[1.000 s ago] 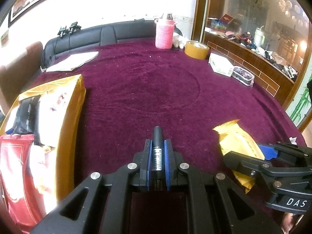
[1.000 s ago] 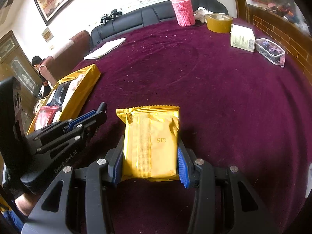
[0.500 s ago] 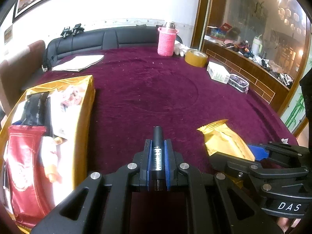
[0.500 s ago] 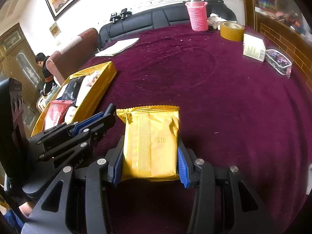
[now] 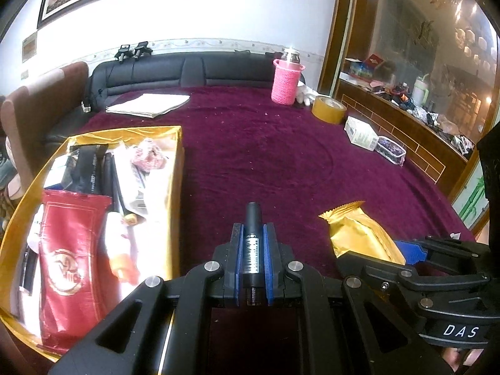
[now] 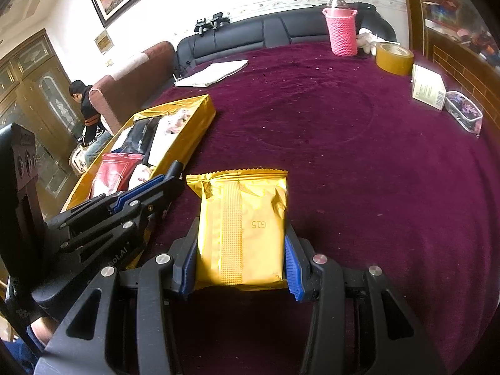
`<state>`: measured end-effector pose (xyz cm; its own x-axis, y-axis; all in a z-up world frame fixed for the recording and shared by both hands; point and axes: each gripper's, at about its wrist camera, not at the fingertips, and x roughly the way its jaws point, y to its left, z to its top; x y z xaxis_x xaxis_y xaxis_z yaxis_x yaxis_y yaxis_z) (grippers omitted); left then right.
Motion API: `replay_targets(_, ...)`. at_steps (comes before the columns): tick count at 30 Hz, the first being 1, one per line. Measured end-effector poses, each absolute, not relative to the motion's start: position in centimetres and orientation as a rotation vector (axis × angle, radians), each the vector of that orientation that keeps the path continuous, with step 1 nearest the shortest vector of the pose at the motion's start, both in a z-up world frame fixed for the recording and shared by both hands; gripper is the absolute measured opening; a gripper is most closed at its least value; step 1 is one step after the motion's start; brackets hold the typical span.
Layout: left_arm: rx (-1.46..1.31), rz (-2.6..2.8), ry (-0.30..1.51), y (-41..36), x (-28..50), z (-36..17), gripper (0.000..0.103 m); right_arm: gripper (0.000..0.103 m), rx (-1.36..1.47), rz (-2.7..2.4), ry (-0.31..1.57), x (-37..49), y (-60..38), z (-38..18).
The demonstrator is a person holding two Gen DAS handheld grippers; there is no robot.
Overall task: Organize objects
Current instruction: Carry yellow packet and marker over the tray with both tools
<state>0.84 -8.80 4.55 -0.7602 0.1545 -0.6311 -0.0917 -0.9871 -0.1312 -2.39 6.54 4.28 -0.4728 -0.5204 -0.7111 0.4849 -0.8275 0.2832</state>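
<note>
Gold box [image 5: 175, 193] left; tape roll [image 6: 394, 58], pink bottle [image 6: 340, 32] far.

Glossy foil packet [image 6: 242, 228] – matt plush cloth [image 6: 359, 156] – shiny gold box [image 5: 175, 168]

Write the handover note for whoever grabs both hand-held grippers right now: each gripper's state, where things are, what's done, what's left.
Left hand-held gripper: shut on a black marker, held above the purple tablecloth.
Right hand-held gripper: shut on a yellow snack packet, also off the cloth.
The gold box sits to the left, already holding a red pouch, a black packet and other wrapped items.
Done: both items picked up.
Left: carry the marker and the snack packet to the gold box, probably, and release them.
</note>
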Motion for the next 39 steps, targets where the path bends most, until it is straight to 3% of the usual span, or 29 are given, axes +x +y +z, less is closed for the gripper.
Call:
replay_targets(23,-0.918,2.977,-0.308,-16.8,3.8,7.7,0.009,0.044,0.992,-2.195,0.023,-0.9,0.6,7.9)
replay_targets(39,-1.011,3.099,-0.46,-25.3,6.1,5.8,0.01,0.044,0.988,-2.081,0.111,0.6,-4.9,7.6)
